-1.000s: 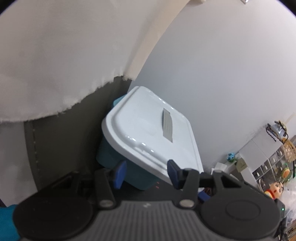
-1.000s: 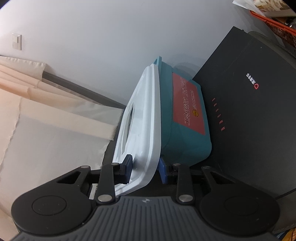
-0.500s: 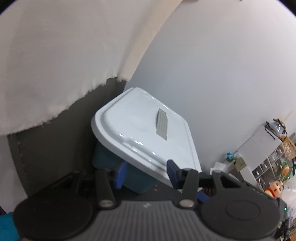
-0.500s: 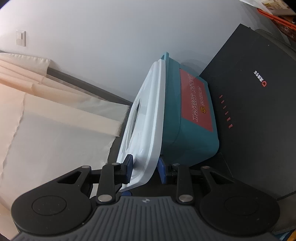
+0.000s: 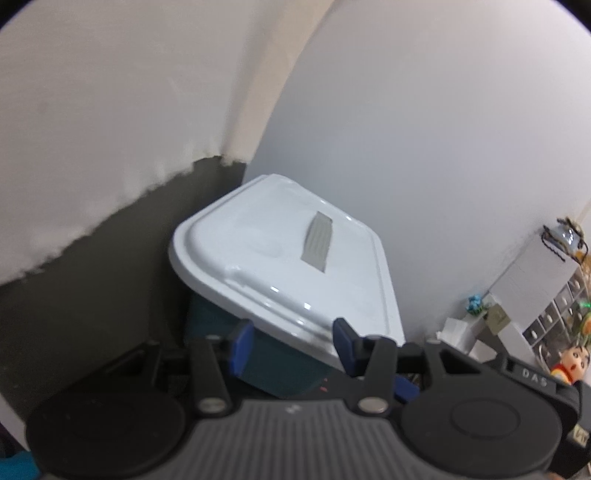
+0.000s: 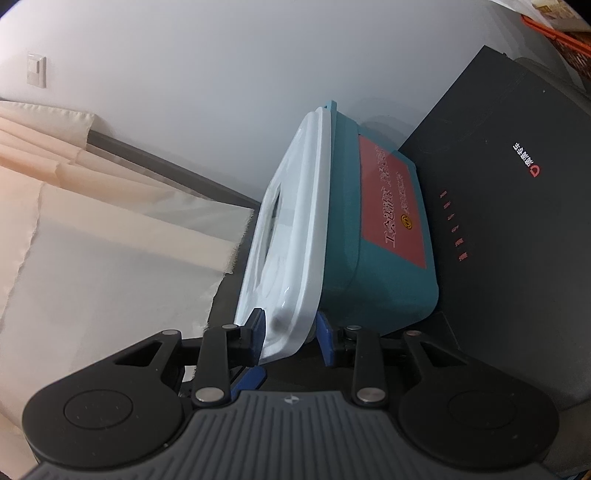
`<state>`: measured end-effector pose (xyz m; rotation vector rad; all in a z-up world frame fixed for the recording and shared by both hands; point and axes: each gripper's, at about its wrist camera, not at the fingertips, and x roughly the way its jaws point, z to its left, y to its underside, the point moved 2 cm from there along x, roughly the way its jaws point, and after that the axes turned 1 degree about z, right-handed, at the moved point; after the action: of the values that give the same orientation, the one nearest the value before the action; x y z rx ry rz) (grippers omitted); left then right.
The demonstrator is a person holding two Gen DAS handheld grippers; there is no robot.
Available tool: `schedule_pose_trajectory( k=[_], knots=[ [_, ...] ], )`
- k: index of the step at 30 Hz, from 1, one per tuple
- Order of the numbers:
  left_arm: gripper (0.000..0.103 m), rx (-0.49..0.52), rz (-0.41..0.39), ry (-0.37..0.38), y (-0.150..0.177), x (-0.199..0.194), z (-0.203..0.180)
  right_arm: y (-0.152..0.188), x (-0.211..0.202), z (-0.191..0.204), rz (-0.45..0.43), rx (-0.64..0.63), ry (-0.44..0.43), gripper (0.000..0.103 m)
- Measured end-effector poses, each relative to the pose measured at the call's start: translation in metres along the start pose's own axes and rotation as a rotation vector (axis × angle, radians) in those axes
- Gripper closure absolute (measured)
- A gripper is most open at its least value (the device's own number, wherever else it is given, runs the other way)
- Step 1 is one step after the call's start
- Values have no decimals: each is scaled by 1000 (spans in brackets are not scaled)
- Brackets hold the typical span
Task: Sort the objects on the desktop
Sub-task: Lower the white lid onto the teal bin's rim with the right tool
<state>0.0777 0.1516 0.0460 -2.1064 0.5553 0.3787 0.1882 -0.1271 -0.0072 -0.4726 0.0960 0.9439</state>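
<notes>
A teal storage box [image 6: 373, 266] with a white lid [image 5: 280, 266], a grey handle strip and a red label is held between both grippers. My left gripper [image 5: 291, 347] is shut on the box's near corner, one blue pad on the lid, the other against the teal body [image 5: 273, 365]. My right gripper [image 6: 290, 338] has the lid's rim between its pads, which still touch it while the jaws are opening slightly. The box's underside is hidden.
A flat black case [image 6: 517, 221] with red markings lies under and beside the box. A cream curtain [image 6: 92, 240] hangs to one side, a plain wall behind. A white shelf unit [image 5: 546, 314] with small figures stands far off; an orange basket [image 6: 561, 33] sits at the top corner.
The box has shifted with both grippers and the left view has rolled a little, so the lid shows flatter. In the right view the jaws stand slightly wider around the rim.
</notes>
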Motion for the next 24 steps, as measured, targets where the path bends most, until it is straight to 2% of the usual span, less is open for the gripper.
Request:
schedule_pose_trajectory(
  k=[11, 18, 24],
  knots=[
    [53, 28, -2, -25, 2, 1, -3, -1, -1, 1, 19, -26, -5, 69],
    [53, 48, 1, -13, 2, 4, -9, 1, 1, 3, 32, -67, -10, 69],
    [53, 52, 1, -8, 3, 9, -11, 0, 5, 2, 39, -83, -11, 73]
  ],
)
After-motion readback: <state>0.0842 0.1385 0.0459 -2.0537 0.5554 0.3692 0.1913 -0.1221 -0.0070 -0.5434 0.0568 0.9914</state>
